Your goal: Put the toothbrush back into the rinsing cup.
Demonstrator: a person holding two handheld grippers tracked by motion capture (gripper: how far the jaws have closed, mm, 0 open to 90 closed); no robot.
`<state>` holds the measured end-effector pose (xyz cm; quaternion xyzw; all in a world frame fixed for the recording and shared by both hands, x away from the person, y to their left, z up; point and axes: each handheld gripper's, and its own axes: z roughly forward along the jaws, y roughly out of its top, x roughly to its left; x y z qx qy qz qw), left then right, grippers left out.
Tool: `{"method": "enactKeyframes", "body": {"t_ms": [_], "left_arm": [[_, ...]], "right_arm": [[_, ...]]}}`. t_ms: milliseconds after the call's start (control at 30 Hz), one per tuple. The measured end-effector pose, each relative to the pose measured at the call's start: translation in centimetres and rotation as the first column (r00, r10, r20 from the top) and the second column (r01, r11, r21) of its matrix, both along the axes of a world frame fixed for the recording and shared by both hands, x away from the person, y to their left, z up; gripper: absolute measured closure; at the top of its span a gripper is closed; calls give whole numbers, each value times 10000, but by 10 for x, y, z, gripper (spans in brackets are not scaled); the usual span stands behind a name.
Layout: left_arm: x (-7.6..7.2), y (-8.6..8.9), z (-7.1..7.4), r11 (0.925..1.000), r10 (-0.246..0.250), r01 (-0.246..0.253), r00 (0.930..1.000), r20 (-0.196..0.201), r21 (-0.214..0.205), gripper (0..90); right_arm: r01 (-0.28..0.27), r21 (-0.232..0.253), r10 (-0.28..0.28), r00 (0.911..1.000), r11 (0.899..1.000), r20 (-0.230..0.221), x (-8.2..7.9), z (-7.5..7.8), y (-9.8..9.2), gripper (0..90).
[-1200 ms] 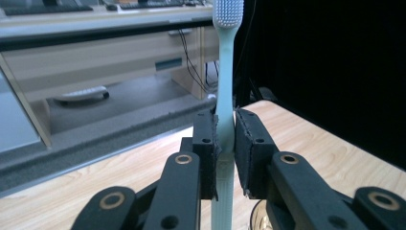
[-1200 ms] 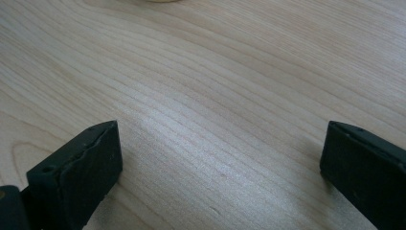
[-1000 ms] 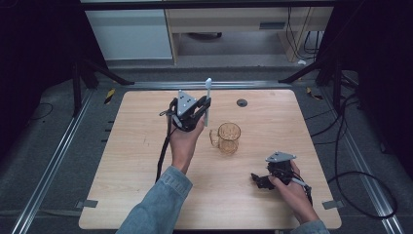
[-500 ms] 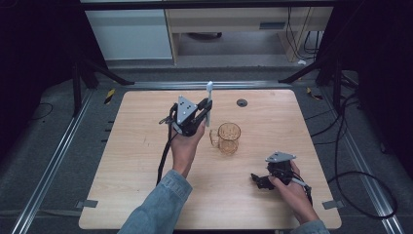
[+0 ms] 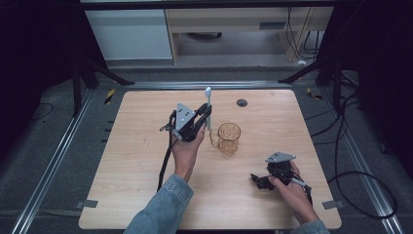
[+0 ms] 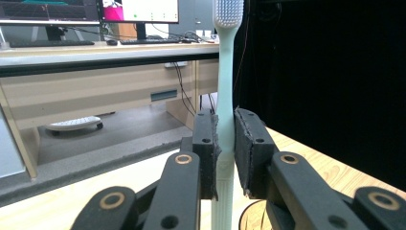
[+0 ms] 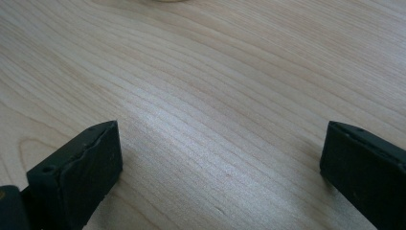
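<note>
Amber mug [image 5: 229, 138] — one; toothbrush [image 6: 225, 81] — one

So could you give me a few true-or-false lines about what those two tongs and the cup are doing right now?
1. The left tongs are clamped on a toothbrush. True.
2. The toothbrush points bristles down. False: the bristles are at the top.
3. The right tongs grip the glass mug. False: they are open over bare table.
4. The mug stands upright on the table. True.
5. The toothbrush is already in the mug. False: it is held beside the mug.
</note>
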<state>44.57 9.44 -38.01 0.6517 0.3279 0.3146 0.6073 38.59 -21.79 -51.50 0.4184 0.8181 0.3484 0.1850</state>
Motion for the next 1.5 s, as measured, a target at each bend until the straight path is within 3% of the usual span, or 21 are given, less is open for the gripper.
{"method": "enactKeyframes", "body": {"t_ms": [200, 500, 900, 1500], "left_arm": [[3, -6, -6, 9997, -96, 100, 9997, 203, -203, 787], [4, -8, -16, 9962, -37, 72, 9992, 409, -863, 787], [3, -7, -21, 9950, -31, 75, 9990, 440, -997, 787], [4, -12, -41, 9958, -15, 40, 9996, 267, -910, 787]], "right_arm": [[-11, 5, 11, 10000, 10000, -4, 0, 0, 0, 11], [-91, -5, 91, 10000, 10000, -11, 0, 0, 0, 11], [-87, -12, 87, 10000, 10000, -12, 0, 0, 0, 11], [-138, -7, 138, 9999, 9999, -8, 0, 0, 0, 11]]}}
